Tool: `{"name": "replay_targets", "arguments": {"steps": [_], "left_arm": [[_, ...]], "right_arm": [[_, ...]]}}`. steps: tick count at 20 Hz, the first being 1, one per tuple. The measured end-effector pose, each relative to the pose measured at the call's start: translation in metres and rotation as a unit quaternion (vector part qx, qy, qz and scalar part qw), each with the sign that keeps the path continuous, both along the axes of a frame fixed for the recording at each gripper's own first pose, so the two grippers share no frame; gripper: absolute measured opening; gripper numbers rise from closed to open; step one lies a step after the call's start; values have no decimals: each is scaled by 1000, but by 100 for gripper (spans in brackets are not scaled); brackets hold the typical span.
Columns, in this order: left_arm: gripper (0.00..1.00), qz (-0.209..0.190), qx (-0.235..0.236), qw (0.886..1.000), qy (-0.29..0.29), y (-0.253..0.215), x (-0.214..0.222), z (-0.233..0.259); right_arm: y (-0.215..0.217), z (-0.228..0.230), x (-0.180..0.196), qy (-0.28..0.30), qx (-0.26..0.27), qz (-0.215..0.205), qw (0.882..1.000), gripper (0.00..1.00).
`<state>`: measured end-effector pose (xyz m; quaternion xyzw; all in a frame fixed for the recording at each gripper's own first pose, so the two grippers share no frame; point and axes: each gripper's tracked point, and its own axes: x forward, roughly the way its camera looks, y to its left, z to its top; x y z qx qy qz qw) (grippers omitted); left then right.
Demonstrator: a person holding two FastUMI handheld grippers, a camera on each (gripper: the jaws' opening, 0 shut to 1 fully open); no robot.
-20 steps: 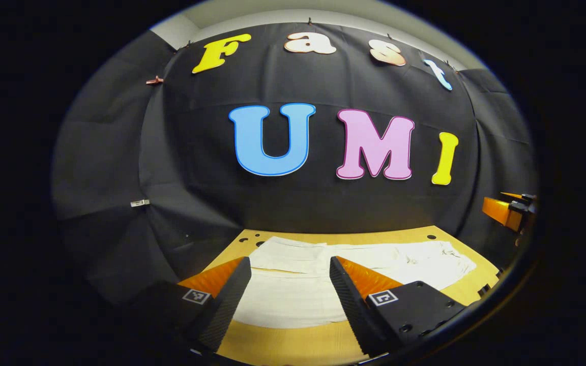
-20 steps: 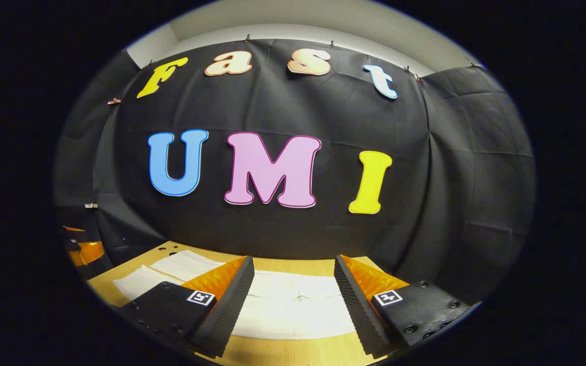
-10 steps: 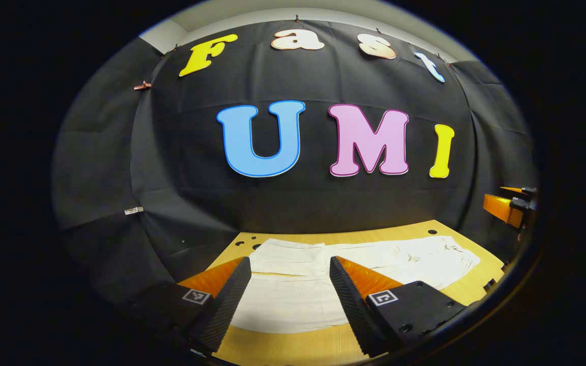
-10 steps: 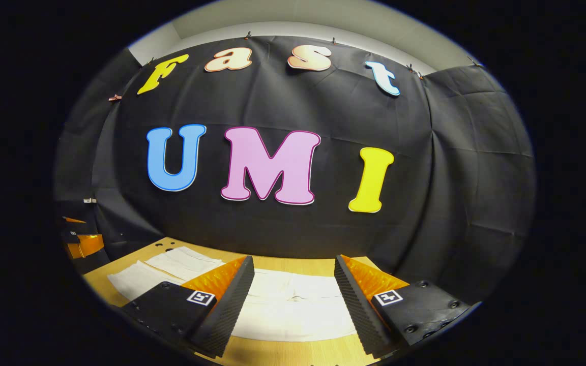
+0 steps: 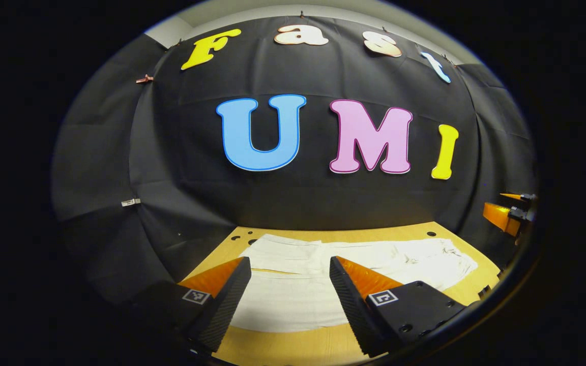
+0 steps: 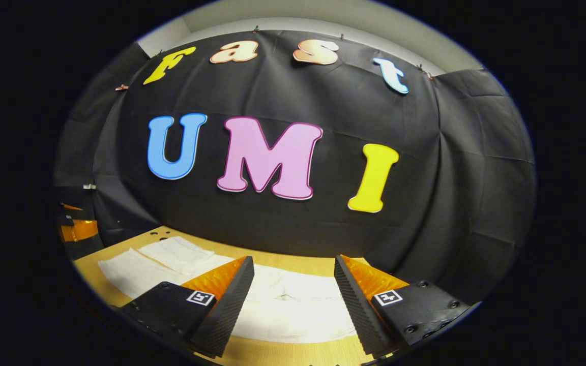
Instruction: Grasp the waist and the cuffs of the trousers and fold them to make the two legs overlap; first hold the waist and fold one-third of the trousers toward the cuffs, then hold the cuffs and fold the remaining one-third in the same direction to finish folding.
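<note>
Our left gripper (image 5: 288,297) holds its ribbed, wedge-shaped fingers spread above the white, creased cloth trousers (image 5: 323,277), gripping nothing. Our right gripper (image 6: 293,300) is likewise spread over the trousers (image 6: 293,310). They lie flat on the smooth wooden table (image 5: 293,343), at six o'clock.

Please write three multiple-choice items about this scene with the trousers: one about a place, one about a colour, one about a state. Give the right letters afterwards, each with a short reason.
1. Where do the trousers lie?
A. On the wooden table
B. Hanging on the wall
C. In a basket

2. What colour are the trousers?
A. Blue
B. White
C. Black

3. How does the left gripper stand?
A. Shut on the trousers
B. Shut on nothing
C. Open above the trousers

Key: 1 A, the cloth lies spread flat on the table top. 2 B, the fabric is white in both views. 3 C, its fingers are wide apart with cloth visible between them.
</note>
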<state>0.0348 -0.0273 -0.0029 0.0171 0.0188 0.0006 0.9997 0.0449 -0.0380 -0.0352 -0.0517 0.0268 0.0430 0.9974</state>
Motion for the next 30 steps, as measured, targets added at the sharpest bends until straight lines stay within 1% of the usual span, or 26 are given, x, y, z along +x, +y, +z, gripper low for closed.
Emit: {"name": "replay_targets", "arguments": {"steps": [3,7,9,11,14,15,16,18,19,22,23,24,27,29,30], "left_arm": [[97,4,3,1000,4,1,2,-2],[95,18,4,1000,18,18,1,-13],[96,37,12,999,31,34,1,-24],[96,52,23,998,40,47,-1,-32],[95,76,40,994,65,65,-4,-54],[95,82,45,993,76,69,-6,-64],[96,87,49,991,88,71,-8,-73],[96,84,43,988,121,68,-13,-95],[96,80,40,987,136,64,-13,-107],[98,79,50,982,167,53,-15,-132],[99,76,53,980,173,48,-15,-135],[99,71,57,979,180,43,-15,-139],[99,53,66,977,196,30,-15,-148],[99,43,69,975,207,25,-11,-152],[99,41,71,974,210,23,-9,-152]], "right_arm": [[-9,-8,11,1,-61,32,998,97],[-36,-25,35,8,-145,65,987,97],[-45,-43,41,18,-183,88,979,98],[-59,-64,49,33,-226,106,968,98],[-82,-95,60,63,-259,131,955,97],[-92,-104,64,70,-275,137,949,97],[-100,-112,69,73,-301,142,940,97],[-120,-130,78,79,-356,155,918,97],[-127,-141,80,88,-371,165,910,97],[-144,-172,78,116,-396,194,890,97],[-150,-181,76,121,-408,205,881,97],[-156,-192,76,128,-426,214,870,97],[-181,-224,68,155,-477,248,829,97],[-193,-246,55,169,-519,286,788,97],[-198,-256,50,171,-536,302,769,98]]}}
